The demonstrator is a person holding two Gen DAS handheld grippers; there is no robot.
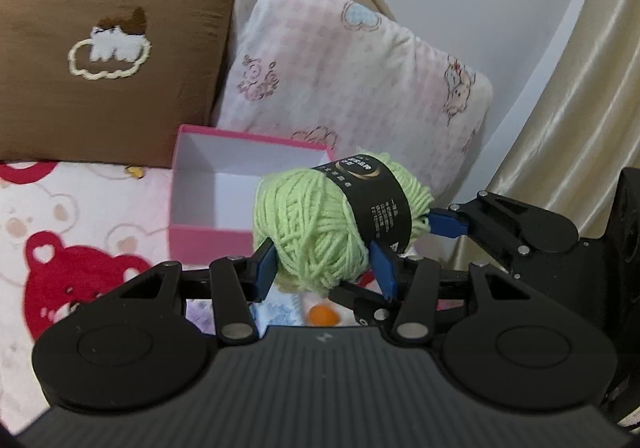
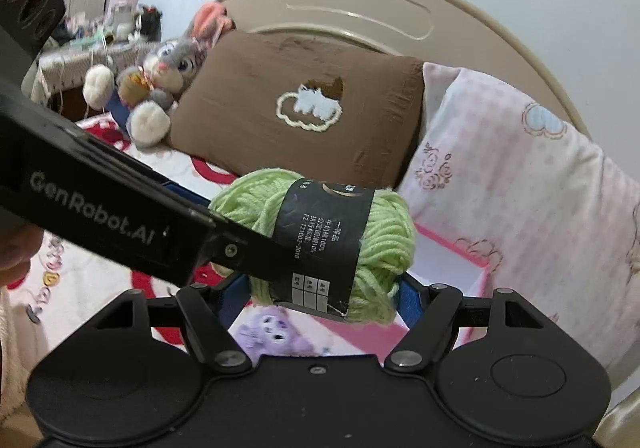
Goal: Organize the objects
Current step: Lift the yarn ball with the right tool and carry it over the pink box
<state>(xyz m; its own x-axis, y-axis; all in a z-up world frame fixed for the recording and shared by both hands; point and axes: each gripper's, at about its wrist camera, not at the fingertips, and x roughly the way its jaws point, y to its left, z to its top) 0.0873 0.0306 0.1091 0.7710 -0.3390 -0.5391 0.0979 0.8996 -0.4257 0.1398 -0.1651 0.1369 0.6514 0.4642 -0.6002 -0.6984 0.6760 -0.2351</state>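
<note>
I see the pale green yarn ball with a black paper band held off the bed, clamped from both sides: my left gripper pinches its lower end between blue pads, and my right gripper closes on it across the banded middle, the left one's black arm crossing that view. The ball hangs just in front of the open pink cardboard box with a white inside, which sits on the bear-print blanket against the pink checked pillow.
</note>
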